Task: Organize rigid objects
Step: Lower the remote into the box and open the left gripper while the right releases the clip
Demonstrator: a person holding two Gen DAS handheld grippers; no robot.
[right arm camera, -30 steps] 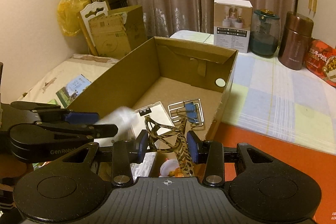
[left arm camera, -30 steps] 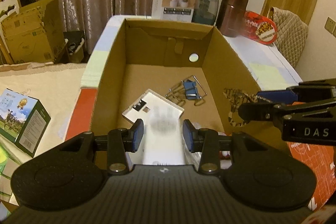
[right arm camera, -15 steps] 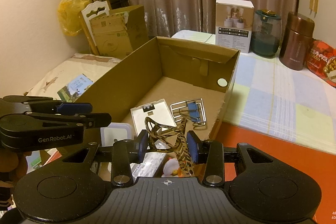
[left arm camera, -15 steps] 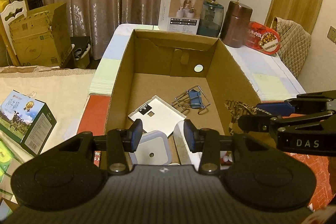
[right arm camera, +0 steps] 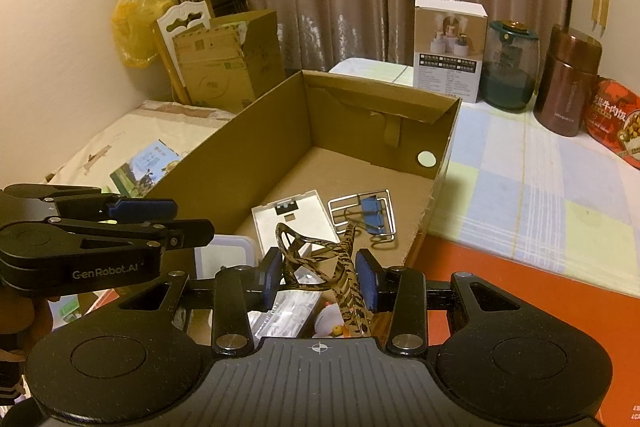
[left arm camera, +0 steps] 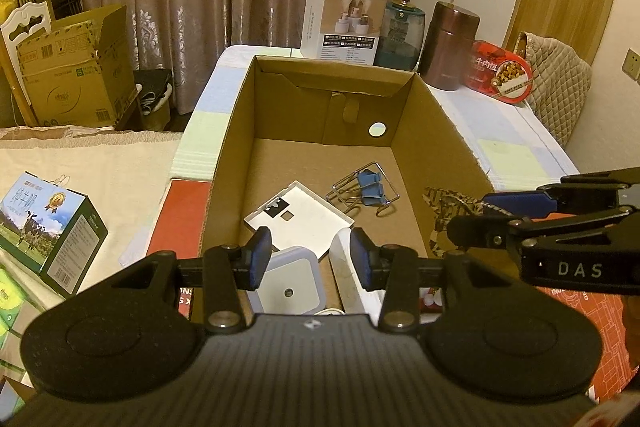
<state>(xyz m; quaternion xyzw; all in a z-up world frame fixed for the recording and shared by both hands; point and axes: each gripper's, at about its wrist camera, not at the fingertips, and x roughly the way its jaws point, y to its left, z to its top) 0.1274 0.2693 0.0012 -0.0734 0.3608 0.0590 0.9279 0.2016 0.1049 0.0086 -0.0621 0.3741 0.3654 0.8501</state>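
The fingers point(right arm camera: 271, 277) of your right gripper point(right arm camera: 318, 277) are clamping a tortoiseshell hair claw point(right arm camera: 320, 259), its patterned body crossing the gap between the two blue pads and rising toward 12 o'clock over the near end of the cardboard box point(right arm camera: 256, 131). In the left wrist view the same hair claw point(left arm camera: 444, 211) is showing at 3 o'clock, just outside the box's right wall, at the tip of the right gripper point(left arm camera: 472, 223).

Your left gripper point(left arm camera: 306, 259) is hanging over the near end of the cardboard box point(left arm camera: 236, 163) with its fingers point(left arm camera: 260, 255) spread apart and grasping nothing. Directly under them a square white container with a pale blue rim point(left arm camera: 286, 283) is lying on the box floor, and a white upright piece point(left arm camera: 352, 275) is standing just beside it toward 3 o'clock.

Farther in, toward 12 o'clock, a flat white plate point(left arm camera: 300, 215) is lying tilted on the cardboard, and a blue binder clip with wire handles point(left arm camera: 370, 187) is resting just beside it toward 2 o'clock. The far half of the box floor is bare cardboard.

Behind the box, on the checked cloth of the desk point(right arm camera: 520, 179), a white product box point(left arm camera: 344, 23), a dark green jar point(left arm camera: 402, 31), a brown canister point(left arm camera: 452, 47) and a red snack tin point(left arm camera: 502, 73) are standing in a row. At 9 o'clock a green milk carton point(left arm camera: 48, 231) is lying on the bed point(left arm camera: 100, 163).
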